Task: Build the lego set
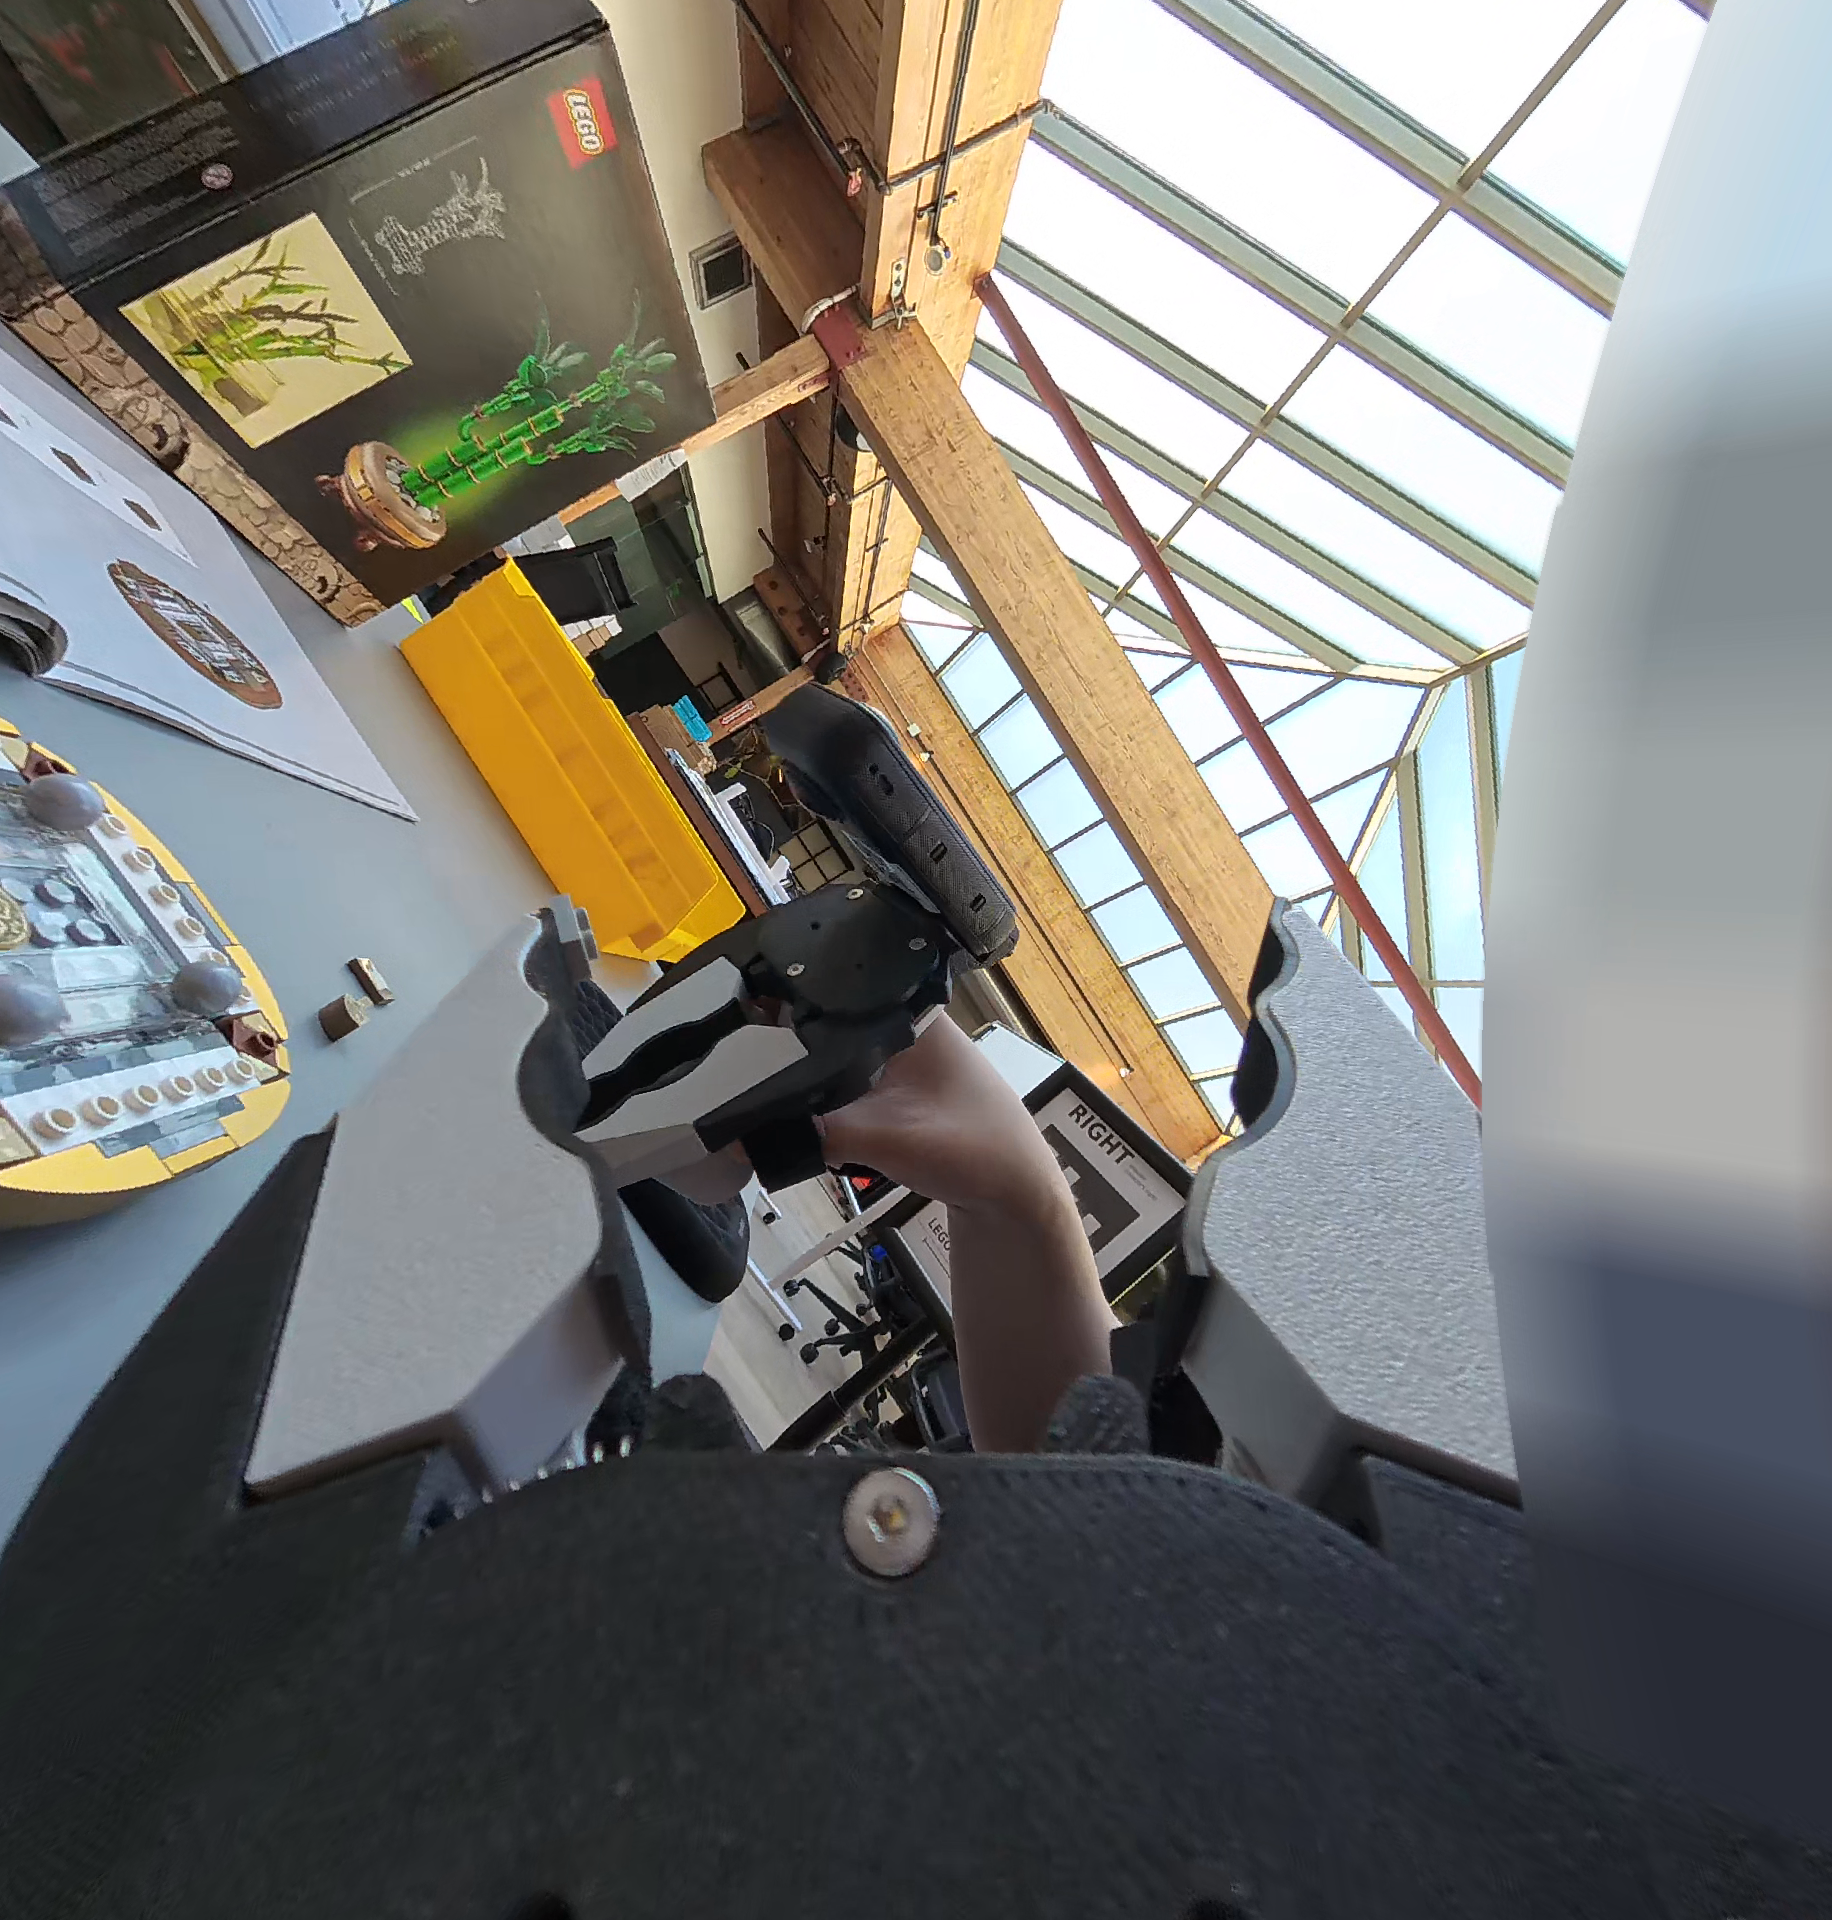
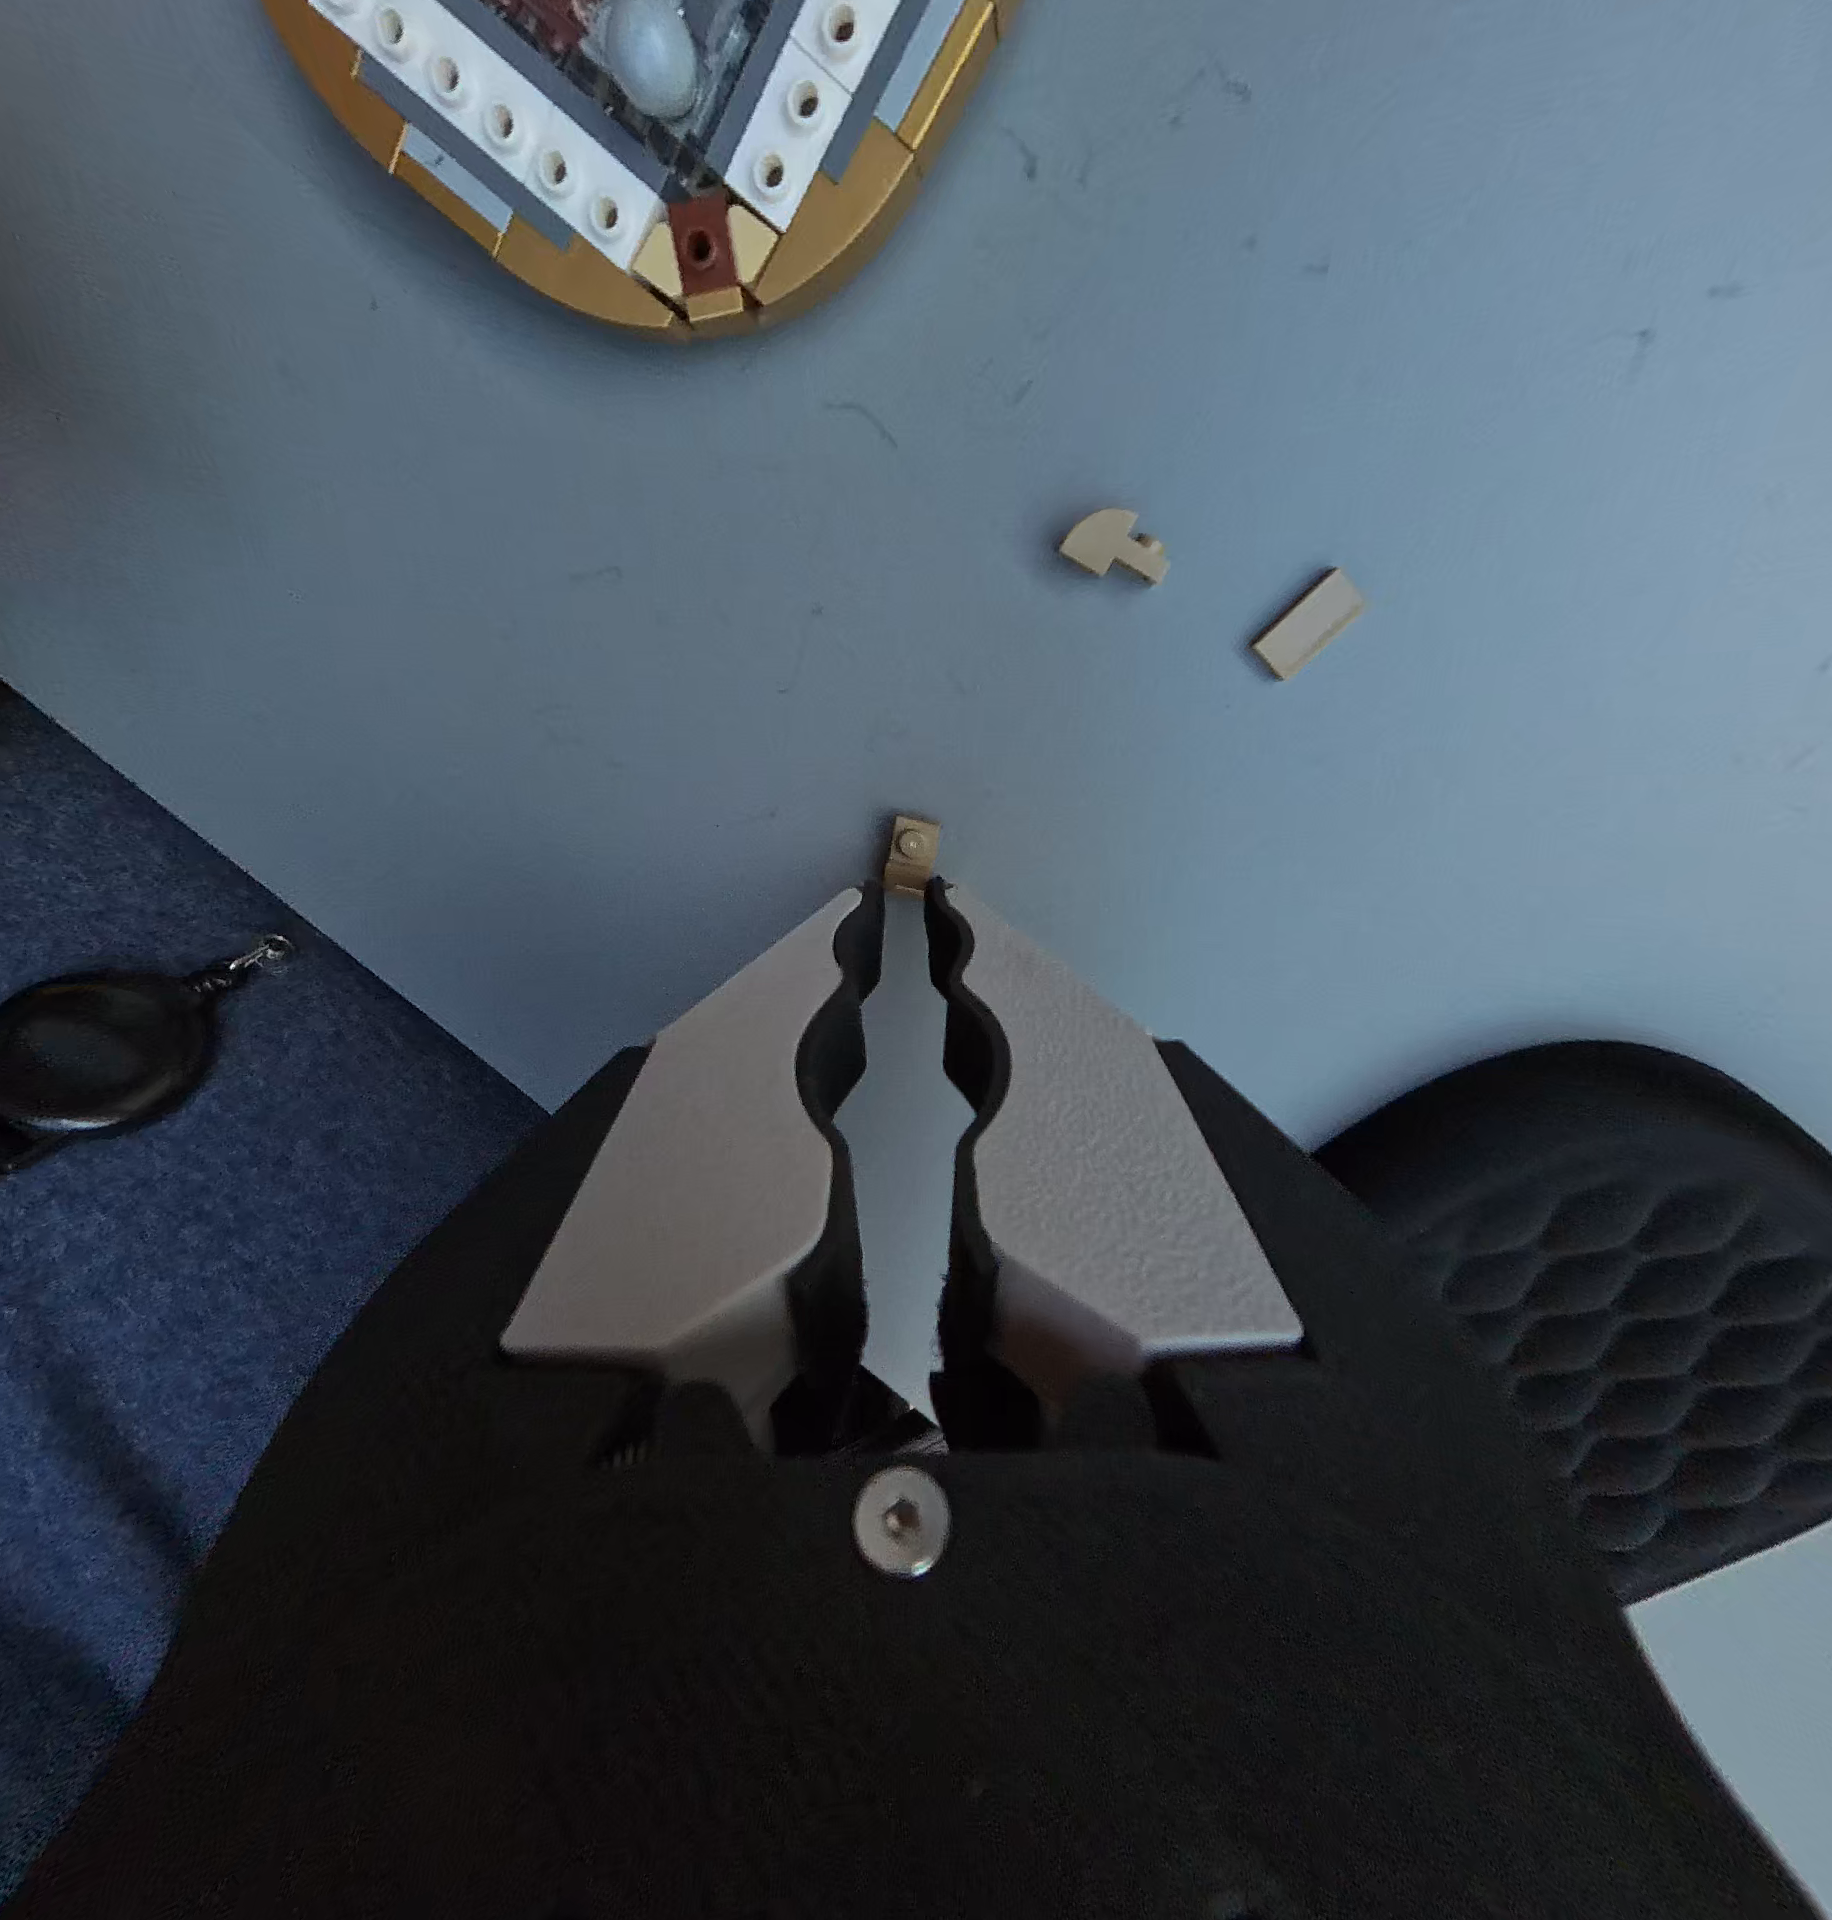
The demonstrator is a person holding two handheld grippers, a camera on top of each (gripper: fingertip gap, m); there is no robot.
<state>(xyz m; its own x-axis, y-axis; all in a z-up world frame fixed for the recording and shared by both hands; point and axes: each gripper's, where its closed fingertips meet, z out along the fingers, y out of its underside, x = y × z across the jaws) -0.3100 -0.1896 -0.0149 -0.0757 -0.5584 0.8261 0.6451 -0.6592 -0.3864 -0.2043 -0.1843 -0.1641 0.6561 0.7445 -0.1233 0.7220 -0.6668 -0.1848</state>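
Observation:
The round gold-rimmed Lego base with white studded plates and grey domes lies on the grey table, at the left in the left wrist view and at the top in the right wrist view. My right gripper is shut on a small tan one-stud plate, just over the table near its edge. A tan quarter-round piece and a tan tile lie loose to its right. My left gripper is wide open and empty, tilted upward. The right gripper shows between its fingers.
A black Lego box, an open instruction booklet and a yellow bin stand at the back of the table. A black mesh chair is by the table's near edge. A black round object lies on the blue carpet. About 7 cm separates my right fingertips from the tan tile.

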